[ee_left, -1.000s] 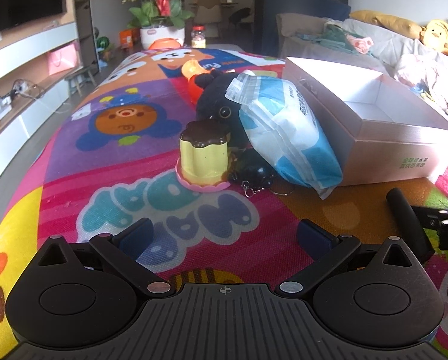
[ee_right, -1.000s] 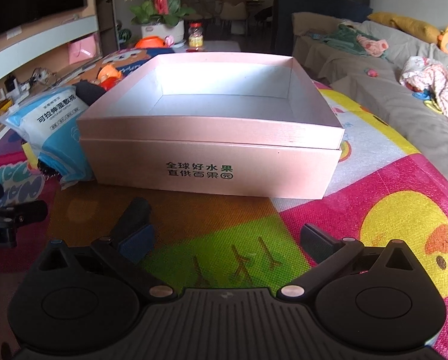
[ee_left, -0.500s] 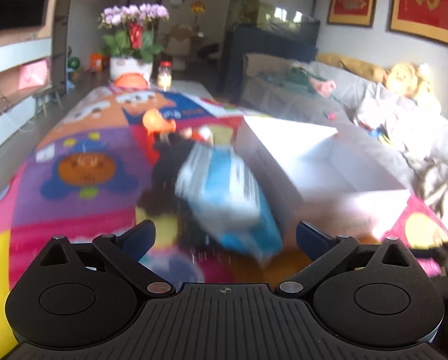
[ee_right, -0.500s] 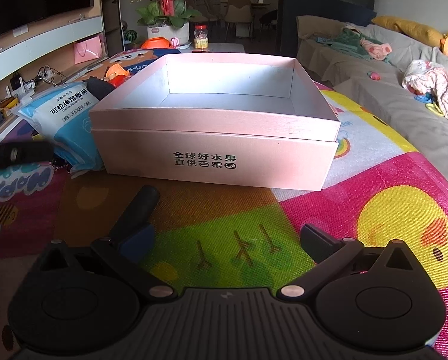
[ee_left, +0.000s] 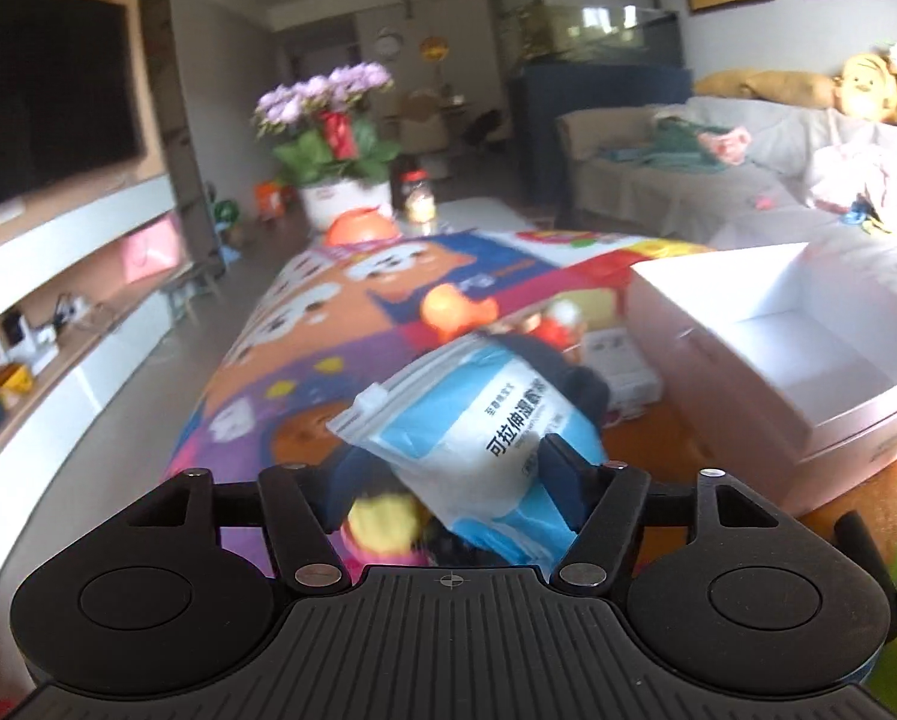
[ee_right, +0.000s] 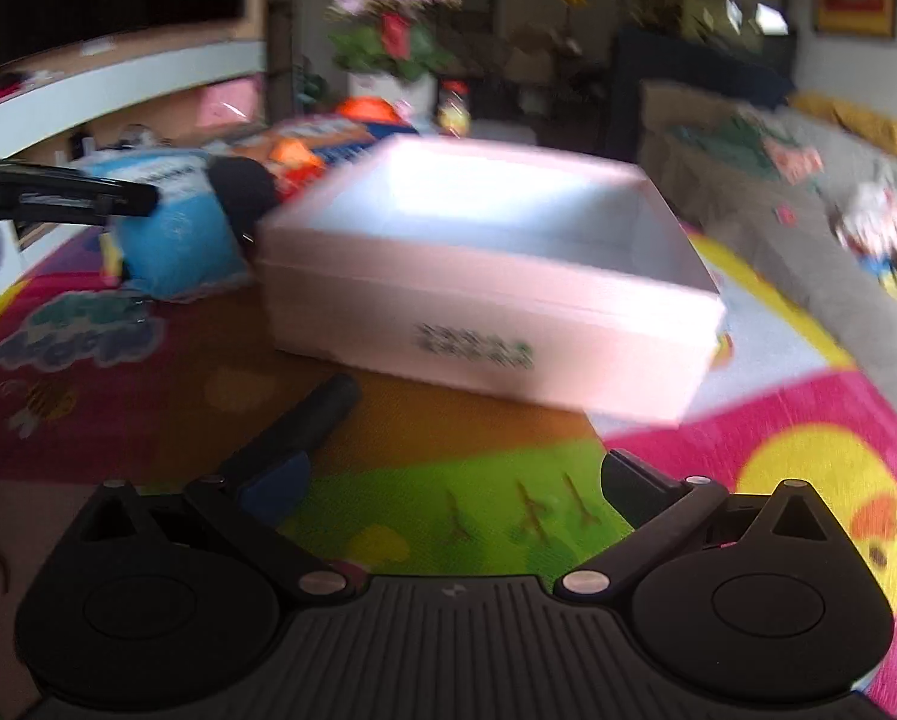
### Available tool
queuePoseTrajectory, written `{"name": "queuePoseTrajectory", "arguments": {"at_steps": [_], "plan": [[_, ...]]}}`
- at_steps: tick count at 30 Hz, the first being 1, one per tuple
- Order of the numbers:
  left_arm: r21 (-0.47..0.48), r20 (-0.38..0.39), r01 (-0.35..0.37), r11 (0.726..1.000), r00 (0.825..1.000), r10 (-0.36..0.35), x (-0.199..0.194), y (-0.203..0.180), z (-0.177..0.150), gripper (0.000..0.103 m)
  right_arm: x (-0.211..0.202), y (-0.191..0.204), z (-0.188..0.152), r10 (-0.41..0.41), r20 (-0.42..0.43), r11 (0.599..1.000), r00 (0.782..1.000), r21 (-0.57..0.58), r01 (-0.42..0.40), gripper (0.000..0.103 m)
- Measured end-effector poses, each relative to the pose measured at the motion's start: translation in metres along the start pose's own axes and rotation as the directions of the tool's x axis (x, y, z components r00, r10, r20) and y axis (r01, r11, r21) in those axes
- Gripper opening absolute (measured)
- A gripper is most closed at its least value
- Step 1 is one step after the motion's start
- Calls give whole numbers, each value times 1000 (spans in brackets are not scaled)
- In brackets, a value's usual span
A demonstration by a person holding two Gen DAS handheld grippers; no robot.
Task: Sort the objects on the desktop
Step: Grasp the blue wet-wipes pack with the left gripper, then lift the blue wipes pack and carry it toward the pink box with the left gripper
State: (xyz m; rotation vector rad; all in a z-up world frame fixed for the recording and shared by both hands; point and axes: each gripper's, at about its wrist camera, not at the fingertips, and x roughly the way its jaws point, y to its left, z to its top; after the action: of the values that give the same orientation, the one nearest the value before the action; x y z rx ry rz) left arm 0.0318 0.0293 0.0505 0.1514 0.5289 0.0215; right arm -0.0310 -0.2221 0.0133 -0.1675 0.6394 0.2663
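Note:
A blue and white pack of wet wipes [ee_left: 484, 420] lies propped on a black toy [ee_left: 574, 378] beside the open pink box [ee_left: 748, 384]. My left gripper [ee_left: 451, 468] hovers over the pack's near end, its fingers part closed on either side of it; whether they touch it I cannot tell. A yellow pudding toy [ee_left: 382, 519] sits below the left finger. My right gripper [ee_right: 448, 474] is open and empty above the mat, in front of the pink box [ee_right: 484, 312]. The pack [ee_right: 172, 240] and the left gripper's side show at the left of the right wrist view.
An orange toy [ee_left: 454, 309] and small red items lie behind the pack. A flower pot [ee_left: 340, 204] and a jar [ee_left: 418, 195] stand at the table's far end. A sofa with clothes runs along the right. The colourful mat [ee_right: 508, 504] covers the table.
My left gripper has risen and moved forward over the wet wipes pack, and its fingers have narrowed around it. The right gripper has shifted and its view has tilted and blurred.

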Motion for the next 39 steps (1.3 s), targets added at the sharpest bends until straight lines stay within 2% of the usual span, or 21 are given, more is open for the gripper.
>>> {"name": "queuePoseTrajectory", "arguments": {"at_steps": [2, 4, 6, 7, 8, 10, 14, 15, 20, 22, 23, 24, 28, 31, 32, 34, 37, 39], "plan": [[-14, -9, 19, 1000, 1000, -19, -4, 4, -3, 72, -8, 12, 3, 75, 20, 996, 997, -54, -74, 103], [-33, -18, 63, 997, 998, -64, -8, 7, -7, 74, -8, 20, 9, 162, -16, 985, 987, -55, -163, 93], [-66, -34, 128, 990, 991, -130, -11, 8, -12, 78, -2, 27, 13, 226, -62, 972, 972, -50, -229, 78], [-81, -42, 150, 985, 987, -153, -12, 8, -15, 79, 2, 29, 13, 240, -81, 968, 967, -50, -245, 74], [-89, -47, 161, 983, 985, -165, -14, 8, -17, 80, 5, 32, 12, 239, -96, 968, 966, -57, -245, 63], [-95, -47, 167, 981, 984, -172, -15, 6, -20, 84, 4, 32, 10, 208, -95, 974, 973, -70, -215, 58], [-122, -59, 193, 974, 978, -201, -21, 5, -27, 87, -1, 22, 8, 30, -49, 994, 998, -102, -35, 58], [-125, -65, 197, 972, 976, -206, -22, 3, -29, 87, -3, 20, 8, 37, -45, 994, 998, -106, -41, 58], [-125, -63, 162, 979, 983, -171, -27, 0, -31, 89, -4, 30, 17, 194, -66, 970, 979, -140, -201, 59], [-139, -55, 152, 979, 985, -161, -30, 5, -30, 92, 5, 35, 25, 249, -77, 955, 965, -145, -258, 73], [-145, -52, 150, 978, 986, -159, -32, 8, -30, 93, 10, 39, 29, 267, -73, 948, 961, -156, -276, 87], [-150, -49, 149, 977, 986, -158, -34, 11, -30, 93, 13, 41, 31, 282, -64, 942, 957, -172, -289, 91], [-186, -37, 190, 964, 979, -201, -41, 21, -31, 95, 38, 49, 46, 338, -99, 915, 936, -198, -351, 91], [-217, -35, 249, 944, 964, -263, -40, 22, -31, 96, 58, 55, 55, 401, -153, 889, 903, -170, -424, 91], [-213, -34, 255, 943, 963, -268, -39, 20, -32, 96, 61, 58, 53, 403, -159, 888, 901, -172, -427, 90], [-195, -34, 246, 950, 966, -257, -38, 17, -32, 96, 57, 65, 49, 369, -135, 897, 919, -205, -391, 78], [-194, -33, 212, 958, 974, -223, -32, 16, -30, 96, 44, 61, 45, 378, -148, 897, 914, -187, -402, 76], [-205, -16, 180, 962, 982, -188, -28, 16, -25, 96, 30, 54, 34, 352, -125, 909, 928, -189, -371, 76]]}}
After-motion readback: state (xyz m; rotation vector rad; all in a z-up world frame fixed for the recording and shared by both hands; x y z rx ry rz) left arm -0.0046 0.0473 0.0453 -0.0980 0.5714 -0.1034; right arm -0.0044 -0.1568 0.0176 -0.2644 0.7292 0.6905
